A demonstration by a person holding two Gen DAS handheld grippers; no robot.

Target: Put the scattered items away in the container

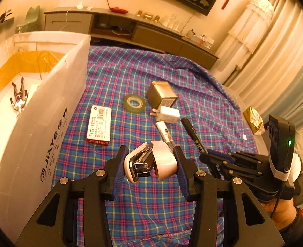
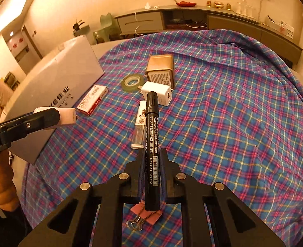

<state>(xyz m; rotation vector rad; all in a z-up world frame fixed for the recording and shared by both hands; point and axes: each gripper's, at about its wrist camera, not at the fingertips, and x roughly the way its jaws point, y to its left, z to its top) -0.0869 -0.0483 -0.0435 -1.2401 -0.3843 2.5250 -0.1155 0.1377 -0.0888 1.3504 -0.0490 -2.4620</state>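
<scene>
Carrying both catches to the white container (image 1: 48,111) is the step in hand. It stands at the left edge of the plaid-covered table (image 1: 151,210), a toy figure (image 1: 19,98) already inside. The left tongs (image 1: 150,162) hold a pink stapler (image 1: 151,161) clear of the cloth; the right tongs (image 2: 152,154) are narrowed tight on a black marker (image 2: 151,150). Both loads should clear the tall wall before release. Staple box (image 1: 99,125), tape roll (image 1: 134,103) and charger (image 1: 169,114) remain scattered.
</scene>
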